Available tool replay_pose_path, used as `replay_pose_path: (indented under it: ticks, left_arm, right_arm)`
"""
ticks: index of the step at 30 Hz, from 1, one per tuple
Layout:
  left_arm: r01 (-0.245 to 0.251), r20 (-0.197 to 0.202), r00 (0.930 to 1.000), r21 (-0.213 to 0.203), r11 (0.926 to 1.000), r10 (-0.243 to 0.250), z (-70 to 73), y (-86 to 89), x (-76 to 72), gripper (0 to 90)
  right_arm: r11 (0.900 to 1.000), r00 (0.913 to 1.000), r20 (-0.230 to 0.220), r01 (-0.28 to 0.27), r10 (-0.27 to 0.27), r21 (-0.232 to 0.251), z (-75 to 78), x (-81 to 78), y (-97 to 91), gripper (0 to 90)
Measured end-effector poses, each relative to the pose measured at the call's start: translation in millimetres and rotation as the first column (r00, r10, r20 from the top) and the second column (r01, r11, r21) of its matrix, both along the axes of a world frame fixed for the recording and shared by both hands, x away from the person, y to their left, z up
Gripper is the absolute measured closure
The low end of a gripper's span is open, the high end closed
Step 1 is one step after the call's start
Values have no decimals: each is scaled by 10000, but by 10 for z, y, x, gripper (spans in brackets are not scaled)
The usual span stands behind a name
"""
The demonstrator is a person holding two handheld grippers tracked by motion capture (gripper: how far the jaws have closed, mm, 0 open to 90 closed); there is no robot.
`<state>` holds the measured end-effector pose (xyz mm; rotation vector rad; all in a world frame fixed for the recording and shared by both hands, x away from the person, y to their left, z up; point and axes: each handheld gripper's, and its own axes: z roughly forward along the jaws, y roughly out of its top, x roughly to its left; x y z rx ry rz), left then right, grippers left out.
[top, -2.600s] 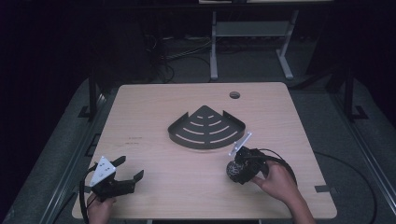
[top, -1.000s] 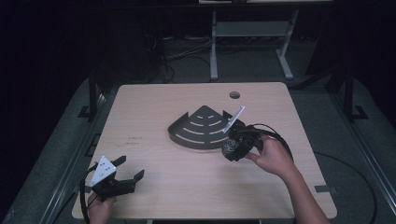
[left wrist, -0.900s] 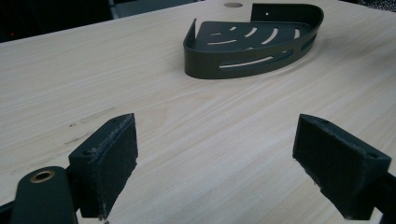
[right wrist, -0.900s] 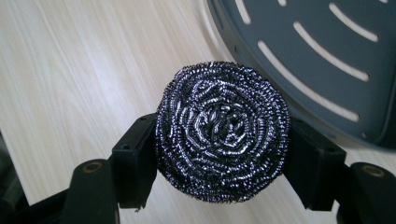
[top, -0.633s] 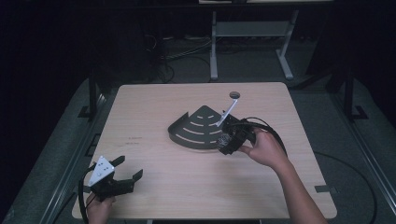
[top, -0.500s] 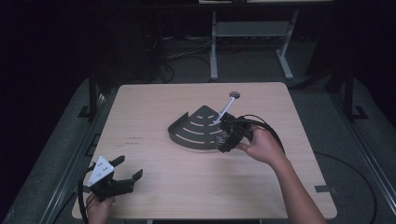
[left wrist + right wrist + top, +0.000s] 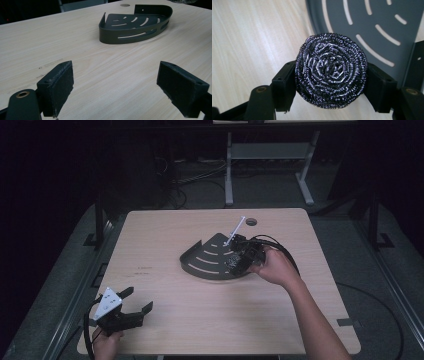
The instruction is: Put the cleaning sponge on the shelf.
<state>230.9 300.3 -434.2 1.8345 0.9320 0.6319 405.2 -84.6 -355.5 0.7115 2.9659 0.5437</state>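
The right gripper [image 7: 331,75], its jaws pinching the one round steel-wire scouring pad [image 7: 331,73], has carried it from the bare wooden table [image 7: 200,315] to the one dark slotted quarter-round metal corner shelf [image 7: 210,262], now just beyond its fingertips; release looks near. The left gripper [image 7: 122,82] rests with jaws spread, empty.
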Motion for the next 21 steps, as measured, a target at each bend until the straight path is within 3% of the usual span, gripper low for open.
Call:
replay_pose_path:
  ticks: [11,21]
  left_arm:
    - [-10,-5,10000,38,10000,10,4,6,-1,133]
    - [8,2,10000,40,10000,-8,6,7,-2,133]
  right_arm:
    - [9997,9997,-113,196,-194,143,-14,196,87,323]
    - [9991,9994,-150,321,-325,-276,-110,283,154,321]
